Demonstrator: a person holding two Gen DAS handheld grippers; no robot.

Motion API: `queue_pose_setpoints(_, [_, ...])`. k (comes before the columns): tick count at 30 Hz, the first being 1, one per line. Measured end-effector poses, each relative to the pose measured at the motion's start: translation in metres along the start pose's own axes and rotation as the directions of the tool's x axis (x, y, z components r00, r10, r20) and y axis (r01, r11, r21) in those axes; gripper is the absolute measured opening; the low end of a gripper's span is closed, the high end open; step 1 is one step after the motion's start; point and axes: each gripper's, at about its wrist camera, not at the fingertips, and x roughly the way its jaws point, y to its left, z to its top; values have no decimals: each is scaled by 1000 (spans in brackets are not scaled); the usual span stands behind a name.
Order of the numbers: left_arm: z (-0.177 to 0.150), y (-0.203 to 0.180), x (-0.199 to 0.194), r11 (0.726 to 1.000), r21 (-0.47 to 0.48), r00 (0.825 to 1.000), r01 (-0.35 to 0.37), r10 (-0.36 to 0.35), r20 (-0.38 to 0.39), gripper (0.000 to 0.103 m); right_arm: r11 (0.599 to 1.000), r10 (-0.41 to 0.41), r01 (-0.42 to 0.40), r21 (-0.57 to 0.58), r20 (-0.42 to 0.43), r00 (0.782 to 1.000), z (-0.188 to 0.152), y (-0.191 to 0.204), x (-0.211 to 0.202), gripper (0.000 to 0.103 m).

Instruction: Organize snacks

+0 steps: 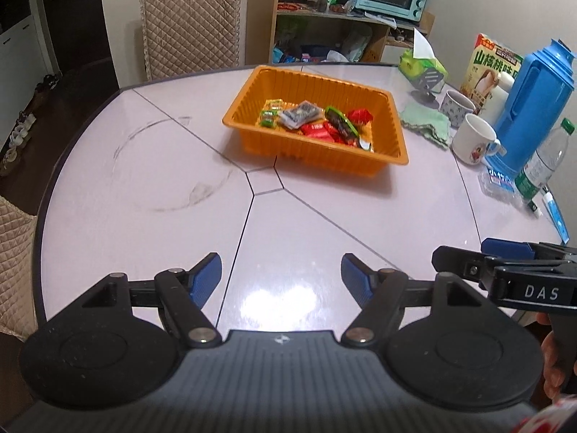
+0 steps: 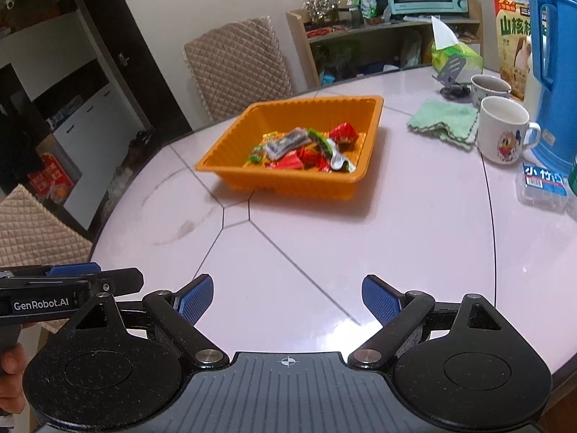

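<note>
Both grippers, left [image 1: 281,276] and right [image 2: 287,297], are wide open and hold nothing; a careless reach could push the tray [image 2: 230,166] into the mug [image 2: 501,133]

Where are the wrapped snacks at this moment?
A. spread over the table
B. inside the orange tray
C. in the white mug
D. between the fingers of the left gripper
B: the wrapped snacks all lie inside the orange tray, and both grippers are open and empty.
</note>
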Motion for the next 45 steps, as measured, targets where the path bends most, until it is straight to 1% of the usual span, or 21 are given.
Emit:
queue_pose_setpoints(12, [-27,7,-7,1000,-11,999,9,-10,-43,71,1000,-1,0,-17,-41,999,-20,11,-5,89])
queue_pose_setpoints(18, [-34,12,-9,1000,-17,998,12,-13,-56,71,999,1,-3,-32,-68,998,-27,19,-3,89])
queue_pose_setpoints(26, [-36,14,-14,1000,-7,999,16,-16,-49,71,999,-7,3,-44,-89,996,-31,25,4,89])
queue_pose_setpoints(45, [-36,17,-15,1000,-9,998,23,-24,-50,71,999,-11,7,-43,-93,996,-31,27,6,89])
